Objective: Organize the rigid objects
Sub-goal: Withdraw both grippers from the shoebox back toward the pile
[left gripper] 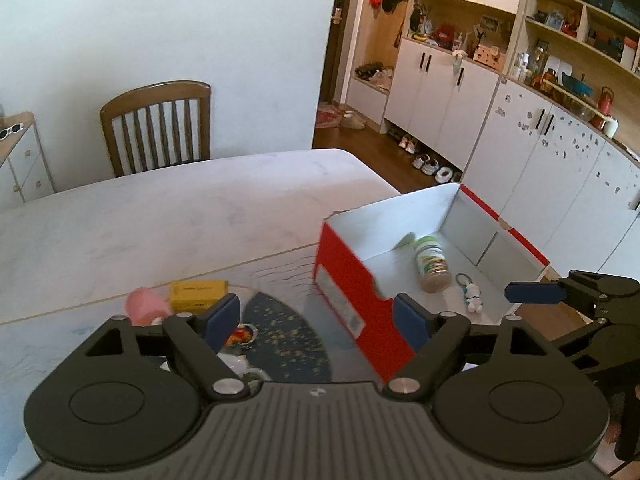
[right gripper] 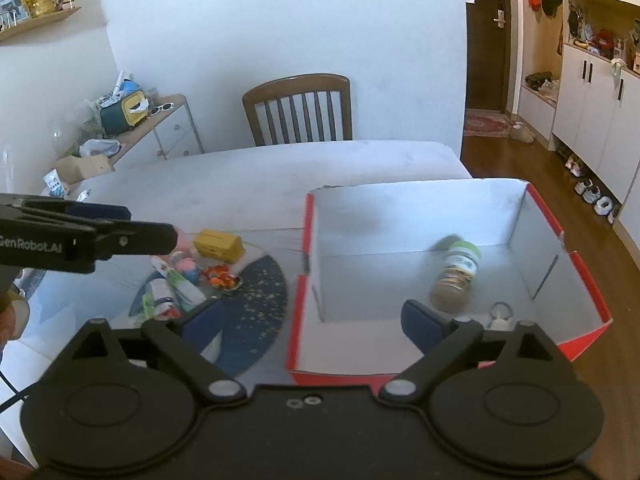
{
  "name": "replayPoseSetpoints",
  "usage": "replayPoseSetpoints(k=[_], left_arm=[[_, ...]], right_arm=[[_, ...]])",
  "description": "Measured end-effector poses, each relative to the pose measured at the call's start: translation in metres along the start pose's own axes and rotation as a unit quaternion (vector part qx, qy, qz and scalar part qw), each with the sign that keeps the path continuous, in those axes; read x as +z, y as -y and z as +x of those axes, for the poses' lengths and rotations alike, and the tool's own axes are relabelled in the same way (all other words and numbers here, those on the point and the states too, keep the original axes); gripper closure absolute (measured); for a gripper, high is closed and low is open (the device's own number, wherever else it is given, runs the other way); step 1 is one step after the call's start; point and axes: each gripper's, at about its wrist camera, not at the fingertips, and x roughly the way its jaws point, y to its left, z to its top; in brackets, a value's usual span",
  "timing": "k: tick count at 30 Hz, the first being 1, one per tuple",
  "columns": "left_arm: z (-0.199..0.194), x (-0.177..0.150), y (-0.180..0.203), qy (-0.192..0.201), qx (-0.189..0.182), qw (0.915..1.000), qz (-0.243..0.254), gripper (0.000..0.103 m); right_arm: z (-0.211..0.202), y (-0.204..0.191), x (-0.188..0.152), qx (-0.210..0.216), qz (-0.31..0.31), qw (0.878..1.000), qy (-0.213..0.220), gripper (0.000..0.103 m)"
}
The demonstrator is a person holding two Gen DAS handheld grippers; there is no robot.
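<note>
A red cardboard box (right gripper: 440, 264) with a white inside and straight, thin walls is seen standing open on the pale, faintly veined table (left gripper: 168, 216), its near side cut low with a notch. On the box floor a small jar (right gripper: 456, 276) is seen lying on its side, round, with a green-and-white label and a brownish base; its outline is blurred. Just beside it a small white figure on a ring, a keychain (left gripper: 472, 294), is laid flat; it is shown whole from the left wrist, while from the right wrist only its loop and top are seen behind a finger. To the left of the box a round dark blue mat (right gripper: 256, 304) speckled with gold is spread, and on and around it a loose heap is gathered: a yellow block-shaped case (right gripper: 218, 246), a pink rounded toy (left gripper: 144, 310), an orange crinkled wrapper (right gripper: 222, 276) and some white packets. The heap is shown in detail only from the right wrist; from the left wrist most of it is hidden. The left claw (left gripper: 316, 316) is held wide open above the mat and the box's near corner, nothing between its blue pads. The right claw (right gripper: 308, 320) is likewise spread wide and empty above the box's near edge. A wooden slatted chair (right gripper: 298, 110) is set at the far side.
</note>
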Motion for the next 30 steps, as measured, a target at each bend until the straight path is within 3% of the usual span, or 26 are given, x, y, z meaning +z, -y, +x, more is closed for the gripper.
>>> replayPoseSetpoints(k=[7,9,11,14,19,23,30], left_arm=[[-0.012,-0.017,-0.045,0.010,-0.002,0.9998,-0.016,0.015],[-0.013,-0.020,-0.057,0.012,-0.002,0.9997,-0.022,0.011],[-0.013,-0.024,-0.066,0.018,0.007,0.9995,-0.023,0.000],[-0.012,-0.033,-0.080,0.026,0.022,0.9991,-0.025,0.000],[-0.002,-0.051,-0.108,0.011,0.032,0.9986,-0.042,0.000],[0.014,-0.067,-0.128,-0.024,0.043,0.9968,-0.063,0.000],[0.034,-0.093,-0.153,-0.051,0.064,0.9934,-0.080,0.000]], right_arm=[[0.006,-0.030,-0.003,0.011,-0.003,1.000,0.003,0.003],[0.010,-0.037,-0.003,0.013,-0.003,1.000,0.000,0.003],[0.013,-0.044,-0.003,0.016,-0.004,1.000,-0.002,0.003],[0.018,-0.053,-0.004,0.018,-0.004,1.000,-0.006,0.003],[0.030,-0.067,-0.007,0.020,-0.002,1.000,-0.018,0.003],[0.042,-0.074,-0.010,0.018,-0.001,0.999,-0.034,0.003],[0.062,-0.096,-0.017,0.029,-0.052,0.997,-0.055,0.003]])
